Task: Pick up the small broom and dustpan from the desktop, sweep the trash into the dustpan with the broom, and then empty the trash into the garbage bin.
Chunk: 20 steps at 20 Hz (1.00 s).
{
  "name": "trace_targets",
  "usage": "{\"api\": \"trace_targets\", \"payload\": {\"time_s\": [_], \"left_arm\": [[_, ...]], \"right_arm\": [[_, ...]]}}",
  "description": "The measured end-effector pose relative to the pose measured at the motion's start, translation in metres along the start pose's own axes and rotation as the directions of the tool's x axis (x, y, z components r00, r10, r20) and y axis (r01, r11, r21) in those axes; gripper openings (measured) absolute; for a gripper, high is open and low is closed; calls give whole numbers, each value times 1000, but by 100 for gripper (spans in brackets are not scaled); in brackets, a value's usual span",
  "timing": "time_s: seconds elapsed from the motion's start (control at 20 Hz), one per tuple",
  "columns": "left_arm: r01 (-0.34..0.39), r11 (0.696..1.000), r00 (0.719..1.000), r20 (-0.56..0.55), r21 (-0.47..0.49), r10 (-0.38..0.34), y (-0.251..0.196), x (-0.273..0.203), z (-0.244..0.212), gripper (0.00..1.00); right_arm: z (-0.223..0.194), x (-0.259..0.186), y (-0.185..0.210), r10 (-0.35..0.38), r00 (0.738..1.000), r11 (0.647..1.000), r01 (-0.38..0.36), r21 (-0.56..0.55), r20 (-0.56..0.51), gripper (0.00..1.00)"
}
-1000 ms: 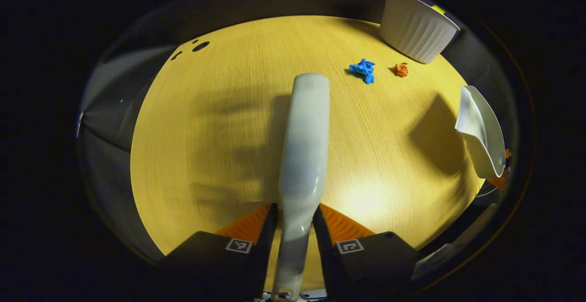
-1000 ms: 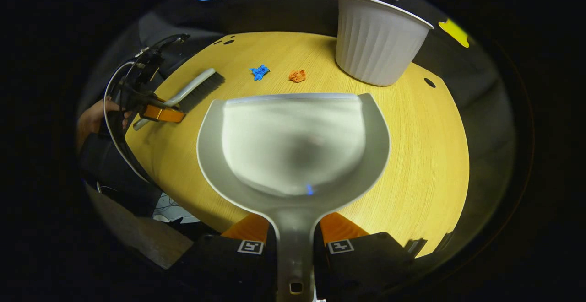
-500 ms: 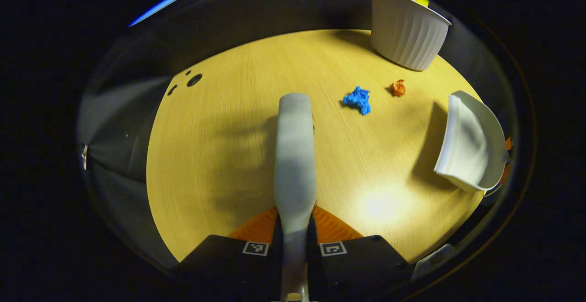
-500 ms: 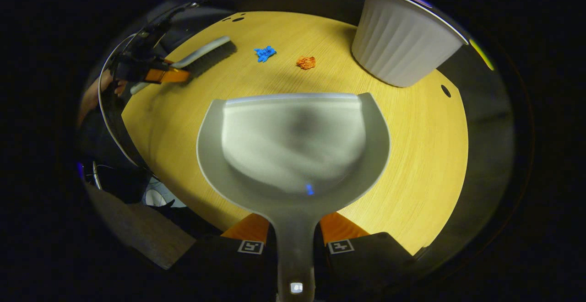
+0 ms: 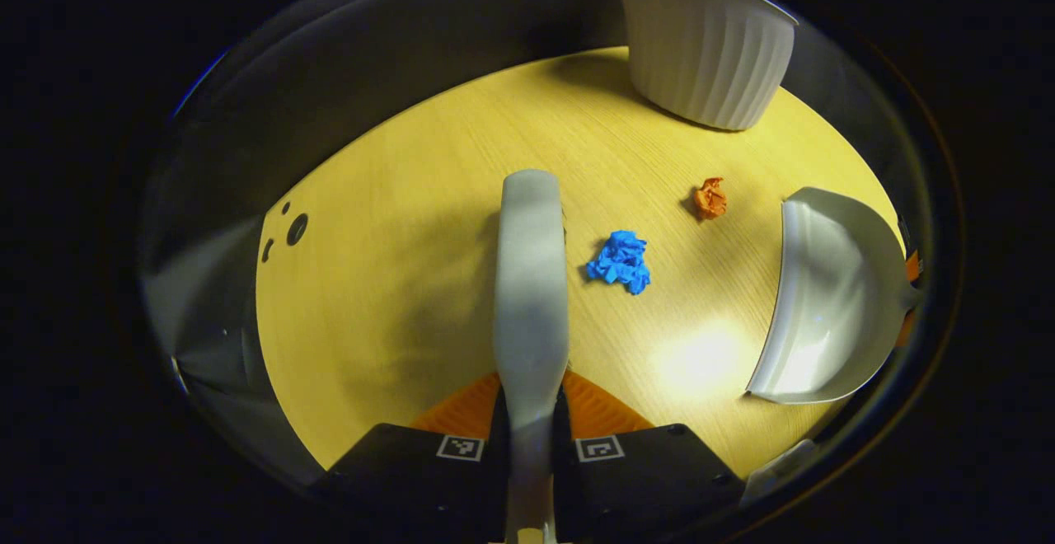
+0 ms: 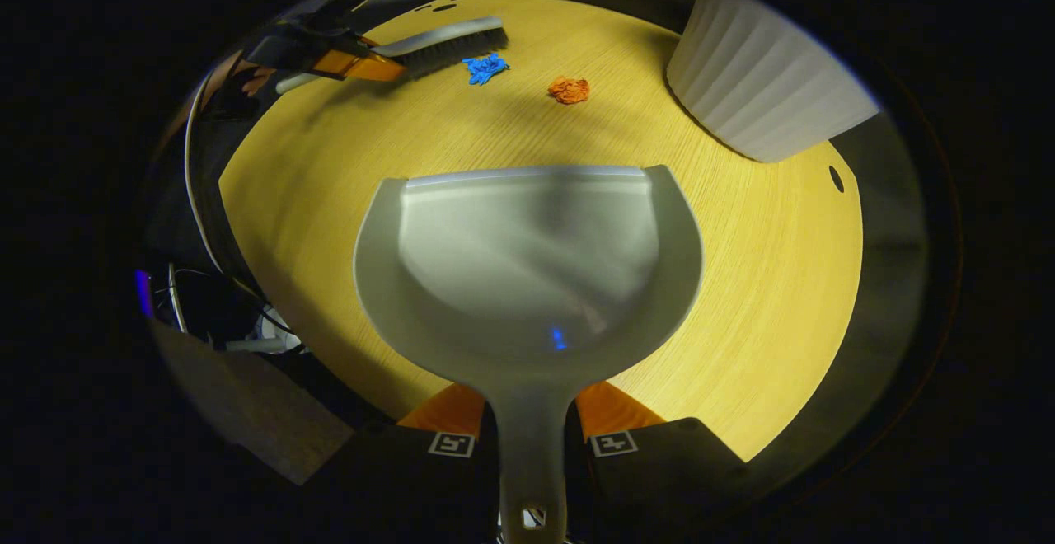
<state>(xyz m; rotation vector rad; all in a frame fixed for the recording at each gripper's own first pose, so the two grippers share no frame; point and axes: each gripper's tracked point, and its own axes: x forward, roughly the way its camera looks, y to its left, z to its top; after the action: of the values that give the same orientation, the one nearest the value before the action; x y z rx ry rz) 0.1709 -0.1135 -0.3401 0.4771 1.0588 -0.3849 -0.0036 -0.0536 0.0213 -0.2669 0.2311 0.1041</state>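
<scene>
My left gripper (image 5: 530, 412) is shut on the handle of the small grey broom (image 5: 530, 280), which points forward over the wooden desktop (image 5: 396, 280). A crumpled blue scrap (image 5: 620, 260) lies just right of the broom's head, and an orange scrap (image 5: 709, 199) lies farther right. My right gripper (image 6: 532, 424) is shut on the handle of the grey dustpan (image 6: 527, 255), held over the desk with its mouth toward the scraps. In the right gripper view the broom (image 6: 449, 39) has its bristles beside the blue scrap (image 6: 485, 68), with the orange scrap (image 6: 569, 89) to the right. The dustpan (image 5: 824, 297) also appears at right in the left gripper view.
A white ribbed garbage bin (image 5: 705, 45) stands on the far side of the desk, also seen at upper right (image 6: 762, 91) in the right gripper view. Small dark holes (image 5: 295, 229) mark the desk near its left edge. A hand (image 6: 247, 78) holds the left gripper.
The broom has moved forward and right, close to the blue scrap. The dustpan has advanced toward the scraps and the bin looms larger in both views.
</scene>
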Motion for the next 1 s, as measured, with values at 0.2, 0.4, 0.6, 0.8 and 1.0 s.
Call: {"api": "trace_targets", "payload": {"time_s": [0.2,0.4,0.6,0.8,1.0], "left_arm": [[40,998,999,9,51,-40,-19,4,21,26],[138,981,990,13,134,-141,-55,-2,37,26],[271,940,961,-13,207,-275,-100,-10,39,26],[379,887,924,-54,264,-379,-129,-23,37,26],[472,854,881,-86,219,-465,-144,-37,31,26]], "right_arm": [[5,2,-3,1,1000,1000,-1,-8,6,31],[8,6,-8,6,1000,1000,-6,-20,19,31],[10,9,-13,7,999,999,-5,-37,40,36],[8,12,-16,7,997,999,-3,-54,72,36],[5,19,-16,9,993,998,-3,-55,118,36]]}}
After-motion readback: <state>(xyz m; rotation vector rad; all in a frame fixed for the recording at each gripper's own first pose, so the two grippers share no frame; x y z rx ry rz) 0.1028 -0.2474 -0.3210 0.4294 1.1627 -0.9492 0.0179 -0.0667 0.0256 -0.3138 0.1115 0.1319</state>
